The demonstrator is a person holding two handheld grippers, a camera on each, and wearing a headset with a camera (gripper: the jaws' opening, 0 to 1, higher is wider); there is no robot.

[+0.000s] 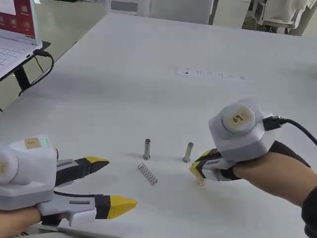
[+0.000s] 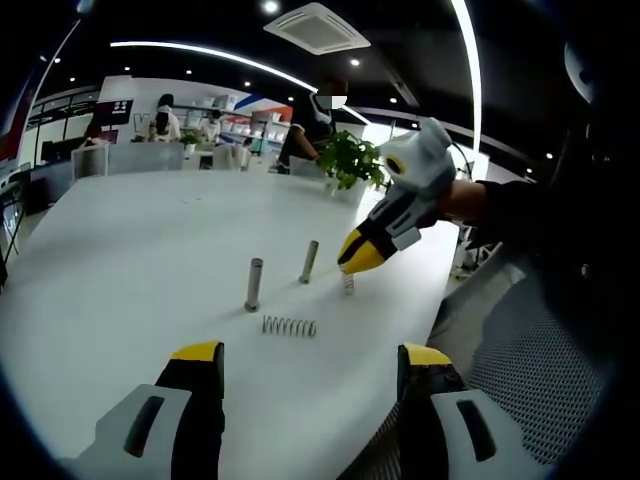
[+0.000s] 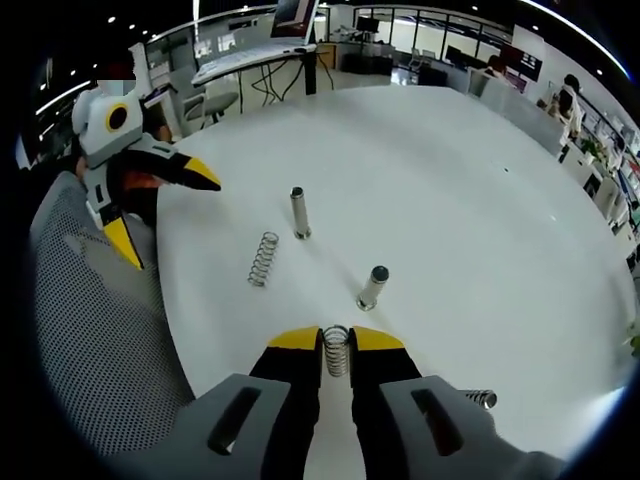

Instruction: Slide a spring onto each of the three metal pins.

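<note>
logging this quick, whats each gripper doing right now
Left gripper: open, nothing between its fingers.
Right gripper: closed, holding a spring upright.

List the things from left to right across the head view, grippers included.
laptop → left gripper → first metal pin → second metal pin → right gripper, shut on a spring. The loose spring overlaps the first pin, so it is left out.

Plain white tabletop [image 1: 148, 74]. Two silver-grey metal pins [image 1: 147, 148] [image 1: 188, 151]. One silver wire coil spring [image 1: 147, 173]; second spring [image 3: 337, 352], same silver. Pale grey plastic left gripper [image 1: 120, 182] and right gripper [image 1: 197, 168]: black claws, yellow tips. Tan round sticker [image 1: 237, 119] on right.
</note>
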